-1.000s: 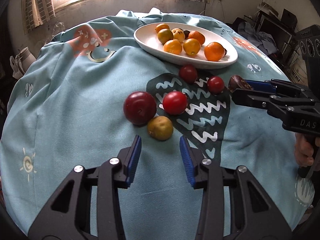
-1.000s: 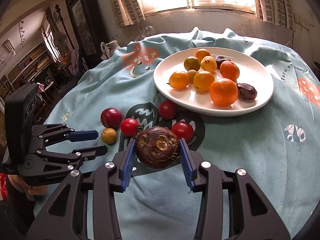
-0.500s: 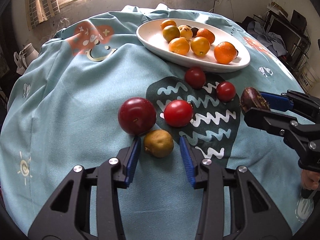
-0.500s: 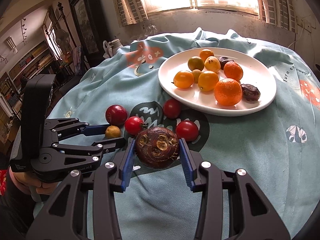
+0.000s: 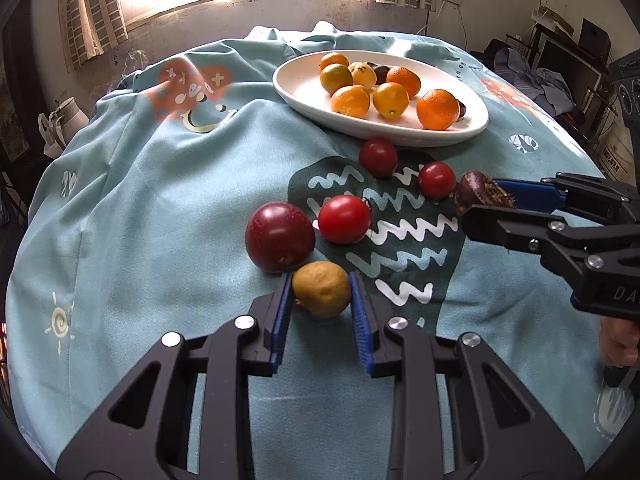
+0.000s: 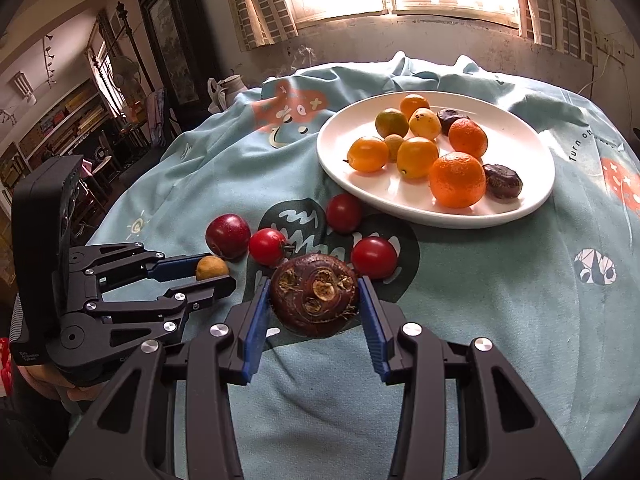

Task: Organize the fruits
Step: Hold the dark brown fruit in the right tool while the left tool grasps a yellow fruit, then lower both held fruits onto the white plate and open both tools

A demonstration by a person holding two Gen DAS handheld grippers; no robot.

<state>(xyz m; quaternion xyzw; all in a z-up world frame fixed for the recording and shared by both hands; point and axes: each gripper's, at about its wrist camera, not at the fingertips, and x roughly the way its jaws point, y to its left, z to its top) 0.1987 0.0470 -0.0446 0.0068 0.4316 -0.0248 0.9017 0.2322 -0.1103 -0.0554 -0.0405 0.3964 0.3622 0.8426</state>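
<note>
Now we see the left claw (image 5: 320,294) has come forward since a second ago: then the small yellow-brown fruit (image 5: 321,294) lay ahead of its open tips, and now that fruit sits between the two blue pads (image 5: 281,317), which have narrowed onto it. Both pads look to be touching its sides, though we cannot tell how firmly they press. The fruit rests on the blue cloth (image 5: 160,208) covering the worktop.

Just ahead and to the left of this claw lies a dark red plum (image 5: 279,237), nearly touching the yellow-brown fruit. Ahead and slightly right sits a red tomato (image 5: 344,219), with two more tomatoes (image 5: 378,157) (image 5: 437,180) farther ahead. Beyond them stands the white plate (image 5: 304,88) with oranges (image 5: 437,109) and other small fruit.

The right claw (image 6: 314,294) is as it was, clamped on a brown bulb-shaped fruit (image 6: 315,294), its scarred face turned toward the camera. In the left view this claw reaches in from the right, level, with its tips near the rightmost tomato. The left claw points forward and down at the cloth; in the right view it lies low at the left side, its fingers running level along the cloth to the small fruit.
</note>
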